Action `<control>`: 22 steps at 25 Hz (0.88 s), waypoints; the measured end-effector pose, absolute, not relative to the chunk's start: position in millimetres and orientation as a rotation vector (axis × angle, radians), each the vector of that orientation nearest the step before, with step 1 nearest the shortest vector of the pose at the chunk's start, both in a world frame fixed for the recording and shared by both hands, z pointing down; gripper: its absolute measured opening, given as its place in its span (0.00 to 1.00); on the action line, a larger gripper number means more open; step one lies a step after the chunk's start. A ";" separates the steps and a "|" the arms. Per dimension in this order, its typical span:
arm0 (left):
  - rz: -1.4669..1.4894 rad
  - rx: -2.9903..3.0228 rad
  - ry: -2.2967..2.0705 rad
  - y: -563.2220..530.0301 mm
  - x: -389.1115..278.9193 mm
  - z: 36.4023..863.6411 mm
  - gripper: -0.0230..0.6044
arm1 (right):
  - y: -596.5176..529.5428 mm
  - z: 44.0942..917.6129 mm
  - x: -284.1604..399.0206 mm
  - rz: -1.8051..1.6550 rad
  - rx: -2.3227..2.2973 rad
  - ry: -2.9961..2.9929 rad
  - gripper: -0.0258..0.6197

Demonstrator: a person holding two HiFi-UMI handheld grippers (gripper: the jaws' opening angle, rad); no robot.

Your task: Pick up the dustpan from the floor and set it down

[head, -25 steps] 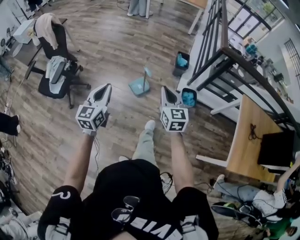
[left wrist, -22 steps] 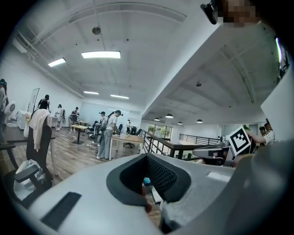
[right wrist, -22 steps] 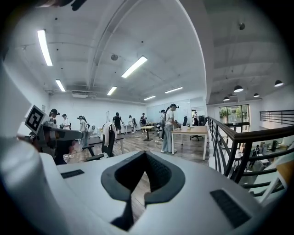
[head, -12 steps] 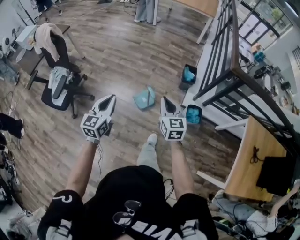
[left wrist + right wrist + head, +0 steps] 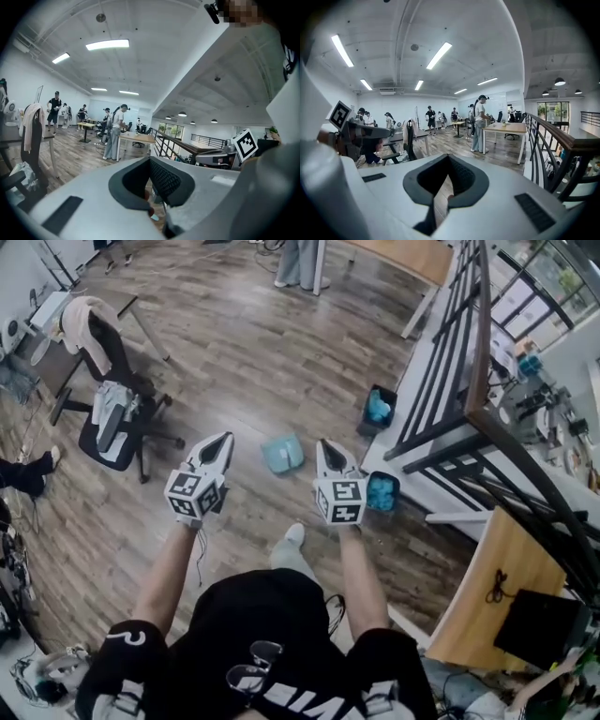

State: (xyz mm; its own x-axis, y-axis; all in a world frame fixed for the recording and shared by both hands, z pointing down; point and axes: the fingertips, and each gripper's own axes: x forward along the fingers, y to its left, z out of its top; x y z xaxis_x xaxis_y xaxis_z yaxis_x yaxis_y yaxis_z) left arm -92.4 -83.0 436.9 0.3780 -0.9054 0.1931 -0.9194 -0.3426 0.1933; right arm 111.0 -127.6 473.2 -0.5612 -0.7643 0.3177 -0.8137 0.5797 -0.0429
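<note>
Left gripper (image 5: 221,439): jaws pressed together, nothing pinched, held up off the floor.
Right gripper (image 5: 324,445): jaws pressed together as well, empty and touching nothing.
Dustpan (image 5: 282,454): light blue, lying on the wood floor (image 5: 234,352). In the head view it sits between the two gripper tips, clear of both.
Bin (image 5: 382,491): dark with blue contents, beside the right gripper.
</note>
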 end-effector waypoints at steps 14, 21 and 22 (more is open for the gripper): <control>0.057 2.272 -1.660 -125.9 -104.5 486.1 0.03 | -183.7 529.4 78.5 0.348 1.115 -2.572 0.03; 0.119 2.283 -1.669 -145.7 -131.8 531.5 0.03 | -195.8 575.1 51.0 0.377 1.140 -2.525 0.03; 0.126 2.284 -1.651 -149.3 -135.5 538.7 0.03 | -197.2 582.2 47.3 0.391 1.147 -2.518 0.03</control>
State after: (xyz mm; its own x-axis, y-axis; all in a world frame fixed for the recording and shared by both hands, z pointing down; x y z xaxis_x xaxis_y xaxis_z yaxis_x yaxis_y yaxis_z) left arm -135.5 -149.3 538.7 0.3285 -0.9094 0.2550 -0.9376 -0.2813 0.2044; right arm 47.3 -197.2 582.2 -0.6135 -0.6700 0.4180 -0.7652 0.6352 -0.1048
